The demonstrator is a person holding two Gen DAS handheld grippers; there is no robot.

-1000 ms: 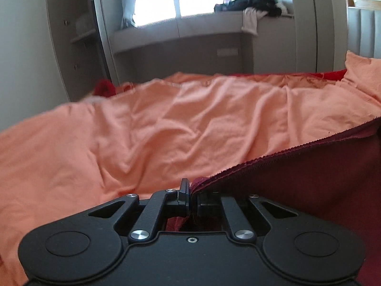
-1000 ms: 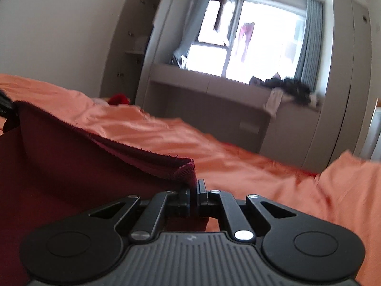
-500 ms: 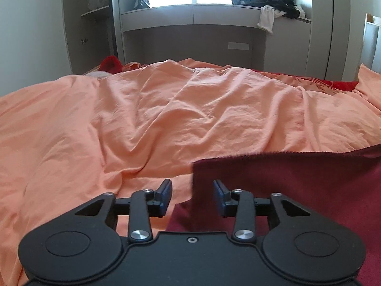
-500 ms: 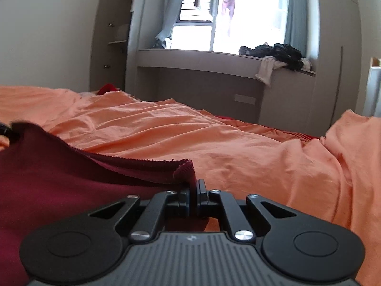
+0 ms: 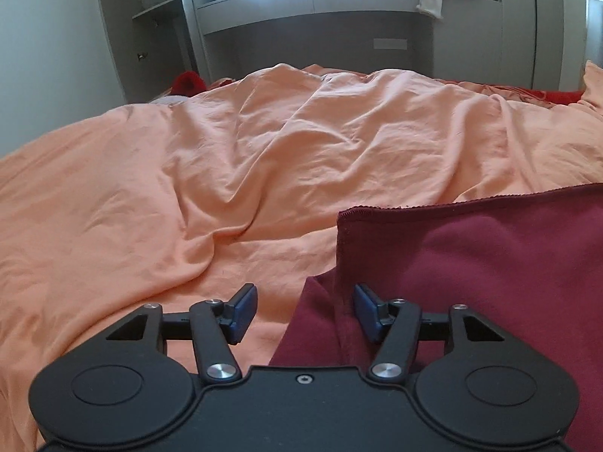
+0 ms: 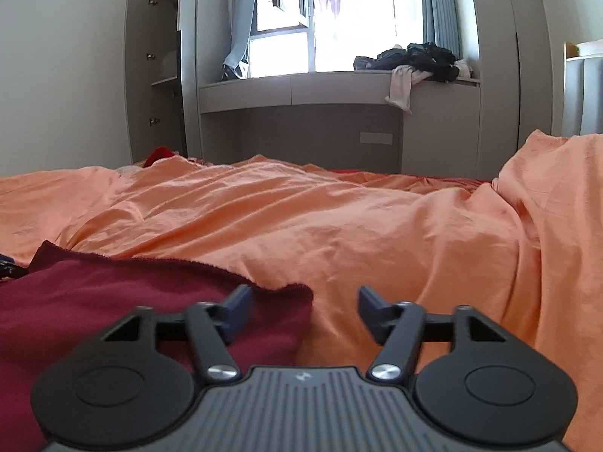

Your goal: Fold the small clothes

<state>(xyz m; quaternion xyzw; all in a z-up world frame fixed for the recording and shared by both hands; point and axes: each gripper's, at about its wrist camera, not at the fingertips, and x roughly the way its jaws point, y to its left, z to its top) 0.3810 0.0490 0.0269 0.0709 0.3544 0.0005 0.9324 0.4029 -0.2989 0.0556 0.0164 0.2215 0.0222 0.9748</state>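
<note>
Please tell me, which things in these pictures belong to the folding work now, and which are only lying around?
Belong to the job:
- dark red garment
- left gripper, open
- right gripper, open

Just lying about:
- orange bedcover
- pile of dark clothes on the window ledge
- small red item

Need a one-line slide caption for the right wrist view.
Right gripper, jaws just opened, over the corner of a maroon garment on an orange bedsheet.
</note>
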